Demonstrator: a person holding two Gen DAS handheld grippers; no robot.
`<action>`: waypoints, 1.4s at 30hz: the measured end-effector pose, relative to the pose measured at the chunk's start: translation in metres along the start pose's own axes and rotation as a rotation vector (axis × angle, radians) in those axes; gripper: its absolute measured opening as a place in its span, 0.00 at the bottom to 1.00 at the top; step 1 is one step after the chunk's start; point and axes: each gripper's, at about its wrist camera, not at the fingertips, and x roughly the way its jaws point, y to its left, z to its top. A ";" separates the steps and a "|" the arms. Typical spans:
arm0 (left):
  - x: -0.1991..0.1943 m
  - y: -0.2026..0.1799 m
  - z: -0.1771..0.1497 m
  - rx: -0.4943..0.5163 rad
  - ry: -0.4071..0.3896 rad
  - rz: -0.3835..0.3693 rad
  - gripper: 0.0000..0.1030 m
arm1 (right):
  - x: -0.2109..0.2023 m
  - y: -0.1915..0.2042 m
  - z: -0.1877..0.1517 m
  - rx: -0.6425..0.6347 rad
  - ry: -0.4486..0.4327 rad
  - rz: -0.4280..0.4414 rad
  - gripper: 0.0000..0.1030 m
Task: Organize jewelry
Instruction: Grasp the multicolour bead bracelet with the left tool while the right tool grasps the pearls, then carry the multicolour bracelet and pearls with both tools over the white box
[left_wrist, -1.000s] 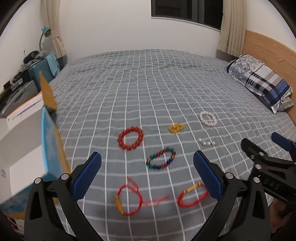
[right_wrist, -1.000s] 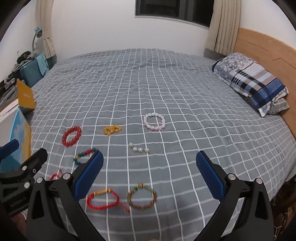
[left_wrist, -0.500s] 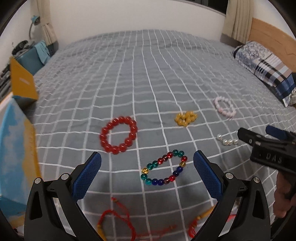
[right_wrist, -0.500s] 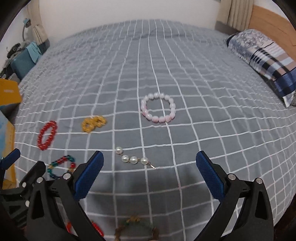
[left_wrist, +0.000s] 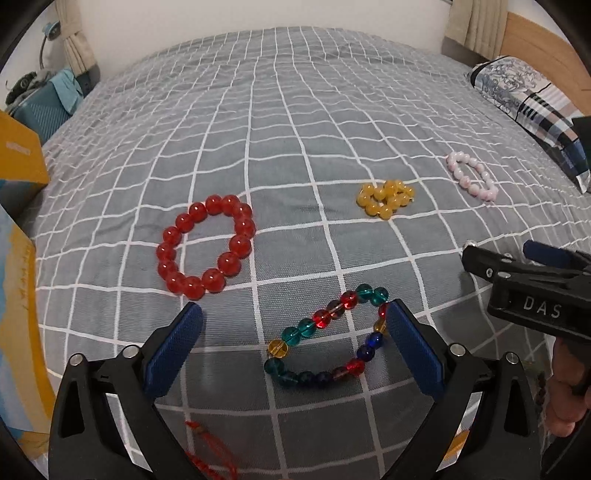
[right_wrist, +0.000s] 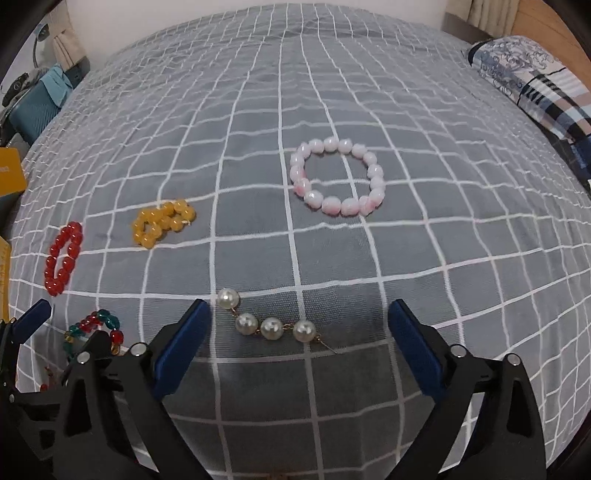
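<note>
Across the grey checked bedspread (left_wrist: 295, 122) the jewelry lay scattered. At the bottom of the left wrist view we held the left gripper (left_wrist: 293, 345) with its jaws wide apart, low over a multicoloured bead bracelet (left_wrist: 328, 338) whose right end sat just beside our right-hand blue pad (left_wrist: 413, 350). Up and left of it lay a red bead bracelet (left_wrist: 207, 245), and toward the upper right a bunched yellow bead bracelet (left_wrist: 386, 199) and, further right, a pink bead bracelet (left_wrist: 471, 181). A red cord piece (left_wrist: 212, 456) showed at the bottom edge, and a yellow and blue box (left_wrist: 18, 295) filled the left edge. At the right edge a hand (left_wrist: 565, 391) gripped the other tool.

Near the bottom of the right wrist view we kept the right gripper (right_wrist: 297, 343), jaws also spread wide and holding nothing, over a short string of four pearls (right_wrist: 267, 323) lying between the pads. A patterned pillow (right_wrist: 535, 70) rested in the upper right corner.
</note>
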 end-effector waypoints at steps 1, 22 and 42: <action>0.002 0.001 0.000 -0.010 0.008 -0.014 0.89 | 0.004 -0.001 -0.001 0.003 0.008 0.011 0.87; -0.006 0.014 0.000 -0.034 0.041 0.004 0.11 | -0.004 -0.013 -0.001 0.051 -0.013 0.028 0.21; -0.054 0.019 0.009 -0.044 -0.064 -0.052 0.09 | -0.040 -0.009 -0.004 0.038 -0.154 -0.032 0.21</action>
